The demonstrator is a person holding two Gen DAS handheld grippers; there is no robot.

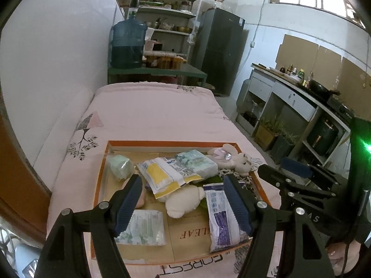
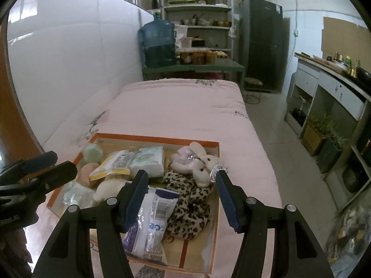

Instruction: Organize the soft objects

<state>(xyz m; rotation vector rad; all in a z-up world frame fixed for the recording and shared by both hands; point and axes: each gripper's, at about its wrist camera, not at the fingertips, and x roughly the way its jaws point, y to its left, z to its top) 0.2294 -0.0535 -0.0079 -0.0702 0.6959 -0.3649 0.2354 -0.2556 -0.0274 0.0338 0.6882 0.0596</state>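
A shallow orange-rimmed cardboard box lies on a pink bed and holds several soft things: a yellow-and-white pouch, a pale tissue pack, a cream plush, a purple-and-white packet, a plush bunny, a leopard-print cloth and a green roll. My left gripper is open and empty above the box's near half. My right gripper is open and empty over the packet and leopard cloth.
The pink bed stretches away to a green bench with a blue water jug. A white wall runs along the left. A dark fridge and a kitchen counter stand right of a floor aisle.
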